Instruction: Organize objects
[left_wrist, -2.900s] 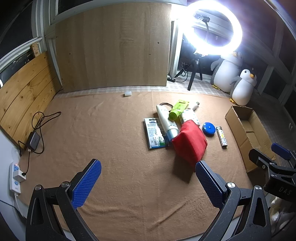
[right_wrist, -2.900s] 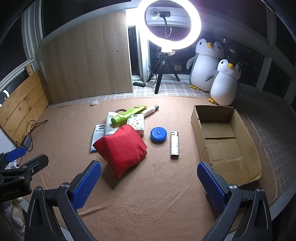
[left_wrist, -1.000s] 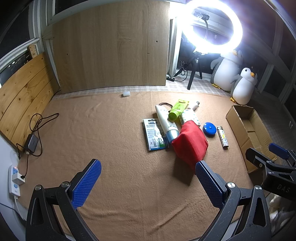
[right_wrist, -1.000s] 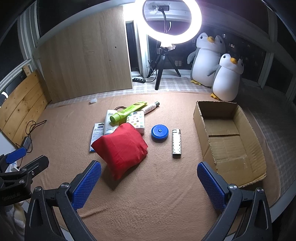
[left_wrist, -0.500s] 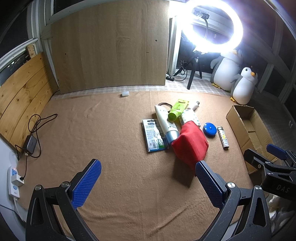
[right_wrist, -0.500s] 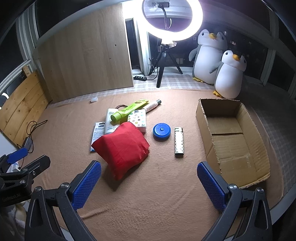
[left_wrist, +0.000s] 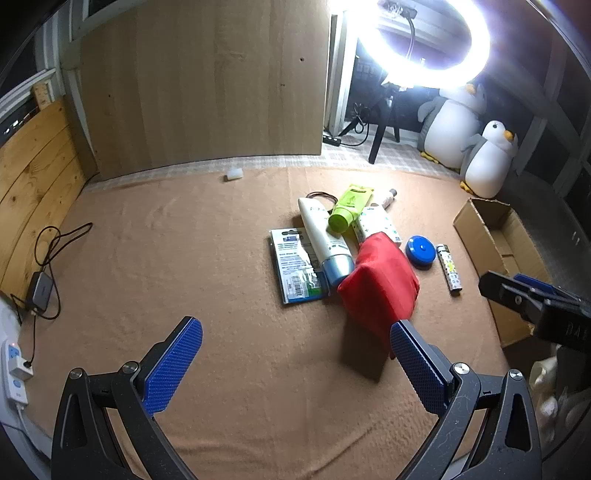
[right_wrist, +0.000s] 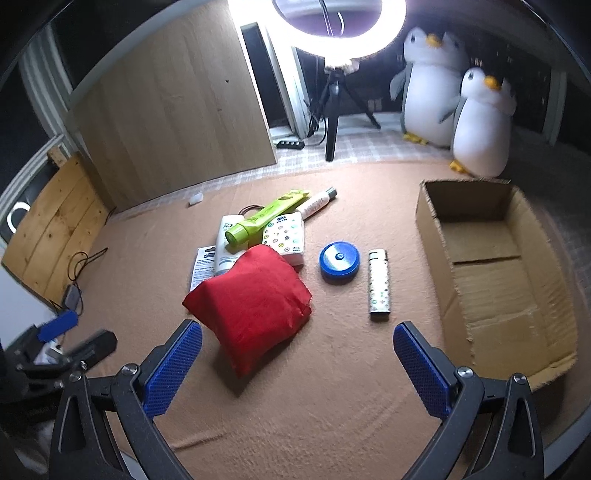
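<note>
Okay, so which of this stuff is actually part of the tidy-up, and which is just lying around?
For the job:
red pouch
green tube
white tube
blue round tin
patterned lighter
cardboard box

Just lying about:
ring light
plush penguins
charger and cable

left claw (left_wrist: 295, 363) spread, right claw (right_wrist: 297, 365) spread

Your right hand-held gripper (right_wrist: 297, 363) has bare brown carpet (right_wrist: 332, 406) beneath it, with the red pouch (right_wrist: 249, 299) poking in between its blue pads. A clear lane runs between the patterned lighter (right_wrist: 379, 288) and the cardboard box (right_wrist: 443, 266), whose upright near wall blocks sideways entry. Left of the blister pack (left_wrist: 295, 269), you have wide carpet.
</note>
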